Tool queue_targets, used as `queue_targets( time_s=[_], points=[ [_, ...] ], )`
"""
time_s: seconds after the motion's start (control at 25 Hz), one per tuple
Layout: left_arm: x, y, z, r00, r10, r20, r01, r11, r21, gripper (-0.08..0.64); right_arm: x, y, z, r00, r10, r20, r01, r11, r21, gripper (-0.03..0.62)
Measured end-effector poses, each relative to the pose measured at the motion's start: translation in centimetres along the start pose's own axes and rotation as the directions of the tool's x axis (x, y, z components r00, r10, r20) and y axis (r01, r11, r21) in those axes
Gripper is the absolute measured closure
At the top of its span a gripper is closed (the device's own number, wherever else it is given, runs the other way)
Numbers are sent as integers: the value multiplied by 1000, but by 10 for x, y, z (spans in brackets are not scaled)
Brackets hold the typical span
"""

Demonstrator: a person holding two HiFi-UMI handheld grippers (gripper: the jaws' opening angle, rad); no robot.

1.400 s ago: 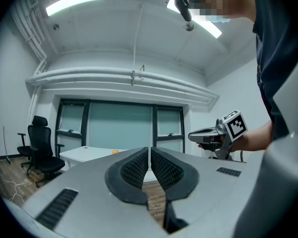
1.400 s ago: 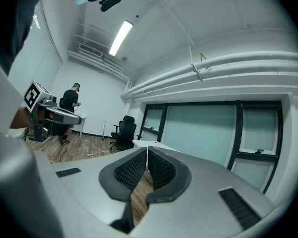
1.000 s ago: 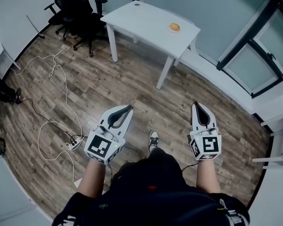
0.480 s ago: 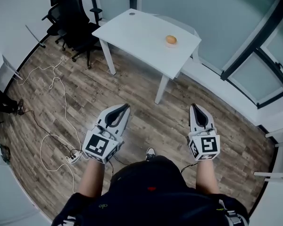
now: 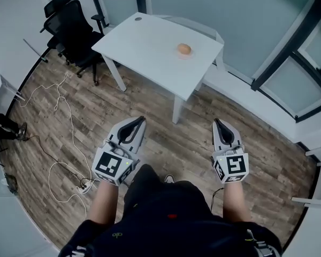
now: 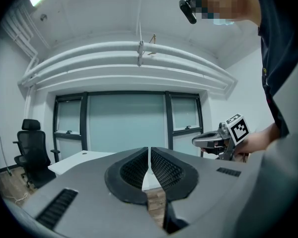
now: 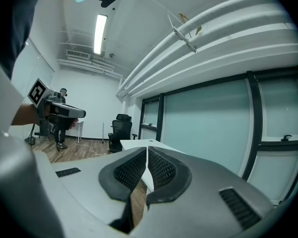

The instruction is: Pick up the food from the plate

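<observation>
A small orange-brown piece of food sits on a pale plate near the far right side of a white table ahead of me. My left gripper hangs over the wood floor, well short of the table, its jaws shut with nothing between them. My right gripper is level with it to the right, also shut and empty. In the left gripper view the jaw tips meet, with the table beyond. The right gripper view shows its tips meeting too.
Black office chairs stand left of the table. White cables and a power strip lie on the wood floor at left. Glass walls with dark frames run behind and to the right of the table.
The table and food have come nearer and lower in the head view as I walk toward them. Both grippers stay shut and held at the same height.
</observation>
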State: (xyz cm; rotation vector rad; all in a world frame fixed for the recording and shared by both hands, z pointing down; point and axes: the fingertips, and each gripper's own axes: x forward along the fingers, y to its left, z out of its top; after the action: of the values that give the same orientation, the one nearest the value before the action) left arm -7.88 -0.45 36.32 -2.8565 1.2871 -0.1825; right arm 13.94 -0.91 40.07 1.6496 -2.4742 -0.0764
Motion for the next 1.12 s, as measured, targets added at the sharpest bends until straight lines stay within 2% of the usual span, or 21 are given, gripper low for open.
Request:
queue_targets(
  time_s=[0.24,0.36,0.52,0.72,0.92,1.12],
  points=[
    [62,2,-8,993,-117,14,117,993,-2,534,35,-37,-27,999,-15,-41,15,1000,7,566],
    [101,23,-14,990,-138,12,138,990,7,534,61,-58,-31,998,-31,-49,31,1000,2,566],
    [162,57,-11,988,-156,7,156,988,-14,534,109,-90,-34,995,-56,-78,57,998,0,566],
    [230,120,-8,983,-185,-6,185,983,-11,534,195,-124,-25,993,-80,-86,81,997,4,566],
    [286,179,-4,980,-199,-17,199,980,-11,534,277,-146,-20,993,-68,-97,68,998,-1,566],
    [324,216,-7,978,-205,-30,204,979,-23,534,338,-162,-17,992,-50,-116,49,999,-12,566]
  ],
)
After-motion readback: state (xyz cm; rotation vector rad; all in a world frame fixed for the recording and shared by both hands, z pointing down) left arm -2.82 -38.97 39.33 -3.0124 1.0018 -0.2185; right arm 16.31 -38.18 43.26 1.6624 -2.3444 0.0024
